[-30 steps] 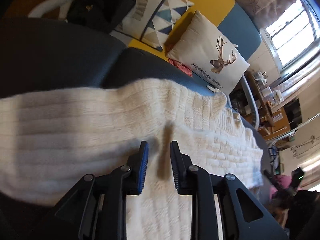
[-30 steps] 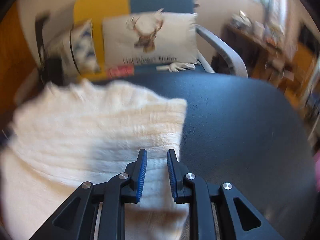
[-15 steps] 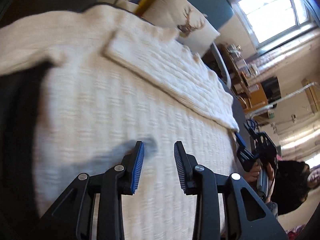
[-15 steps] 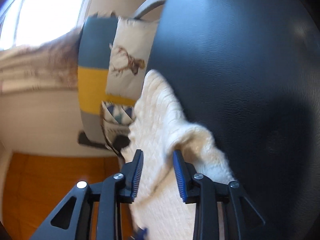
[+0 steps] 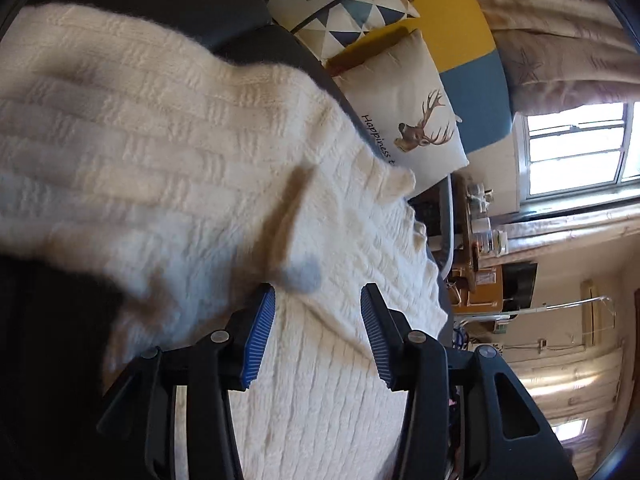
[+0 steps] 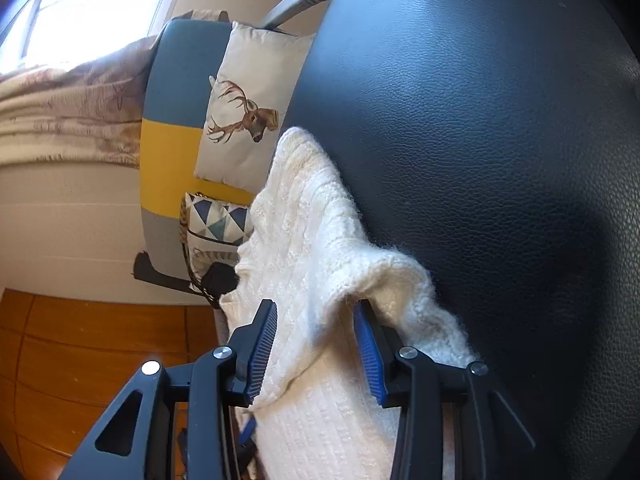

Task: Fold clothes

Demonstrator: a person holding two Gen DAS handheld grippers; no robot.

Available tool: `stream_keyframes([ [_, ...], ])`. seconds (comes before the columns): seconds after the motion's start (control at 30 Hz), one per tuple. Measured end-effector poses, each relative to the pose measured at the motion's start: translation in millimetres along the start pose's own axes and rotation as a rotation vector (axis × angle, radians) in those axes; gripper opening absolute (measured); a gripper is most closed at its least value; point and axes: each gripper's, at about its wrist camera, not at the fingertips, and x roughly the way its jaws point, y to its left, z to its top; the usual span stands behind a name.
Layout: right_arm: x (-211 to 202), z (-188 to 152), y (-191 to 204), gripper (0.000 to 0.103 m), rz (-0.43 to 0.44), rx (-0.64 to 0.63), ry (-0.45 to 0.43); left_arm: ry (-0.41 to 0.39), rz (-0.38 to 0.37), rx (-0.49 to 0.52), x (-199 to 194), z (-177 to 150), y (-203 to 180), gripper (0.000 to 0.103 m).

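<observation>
A cream knitted sweater [image 5: 208, 152] lies spread on a dark leather surface [image 6: 480, 140], with a sleeve folded across its body. My left gripper [image 5: 318, 304] is open and hovers just over the sweater's middle, holding nothing. In the right wrist view the sweater [image 6: 304, 240] has a raised, bunched edge. My right gripper [image 6: 316, 320] is open with its blue-padded fingers on either side of that bunched fold, not closed on it.
A sofa with a yellow and blue back [image 5: 460, 36] stands behind, holding a deer-print cushion [image 5: 400, 112] and a triangle-pattern cushion [image 5: 348, 16]. A cluttered wooden desk [image 5: 480, 260] and a window [image 5: 576, 148] are to the right. Wooden floor [image 6: 80, 352] lies beside the surface.
My left gripper has opened wider and swung back toward the sweater's folded sleeve. My right gripper has opened wider and stays around the bunched edge.
</observation>
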Motion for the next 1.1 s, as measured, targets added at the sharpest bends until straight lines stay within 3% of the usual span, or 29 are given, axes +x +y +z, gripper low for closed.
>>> stream_keyframes([
  [0.13,1,-2,3,0.04,-0.028,-0.039,-0.014,-0.039,0.016,-0.012,8,3,-7,0.045],
  [0.23,-4,-4,9,0.04,-0.036,-0.115,-0.063,-0.071,0.053,0.02,9,-5,-17,0.006],
  [0.33,-12,-5,3,0.029,-0.046,-0.086,-0.101,-0.106,-0.021,0.039,0,-11,-33,0.006],
  [0.43,-27,-5,-16,0.029,0.071,0.05,-0.144,-0.128,-0.126,0.08,-18,-12,-61,0.006],
  [0.5,-27,-6,-23,0.034,0.141,0.12,-0.119,-0.136,-0.172,0.126,-26,-11,-84,0.006],
  [0.53,-26,-7,-24,0.043,0.15,0.147,-0.105,-0.137,-0.193,0.145,-30,-9,-94,0.006],
  [0.57,-24,-7,-26,0.043,0.158,0.173,-0.09,-0.136,-0.215,0.161,-32,-8,-104,0.006],
  [0.83,1,-6,-6,0.044,0.051,0.144,-0.071,-0.097,-0.355,0.248,-37,-10,-164,0.006],
  [0.97,-9,4,-8,0.044,0.035,0.153,-0.184,-0.098,-0.438,0.306,-52,-20,-185,0.006],
  [1.1,-15,10,-9,0.044,0.022,0.116,-0.229,-0.11,-0.392,0.347,-53,-27,-178,0.006],
])
